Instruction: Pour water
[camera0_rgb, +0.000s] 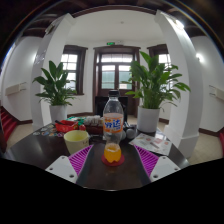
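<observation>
The gripper (112, 163) hangs low over a dark round bench (40, 148), its fingers (82, 160) spread wide apart and closed on nothing; the magenta pads face each other across a broad gap. In that gap, nearer the fingertips than the palm, stands a small glass of orange drink (113, 153), resting on the bench by itself with free space on both sides. Straight ahead at 12 o'clock, just behind the glass, a clear plastic bottle (114, 117) stands upright with an orange-and-blue label and a pale cap; its lower part seems to hold an orange liquid. At about 10 o'clock from the glass sits a pale green cup (76, 139), just beyond the left finger. Past it, further toward 10 o'clock, lies something red (68, 126) whose form I cannot make out. At 2 o'clock some printed paper (152, 143) lies flat on the bench by the right finger. Beyond the bench, a leafy potted plant (55, 88) stands at 10 o'clock and a larger plant in a white pot (152, 95) at 1 o'clock, with dark-framed doors (114, 72) between them in the far wall
</observation>
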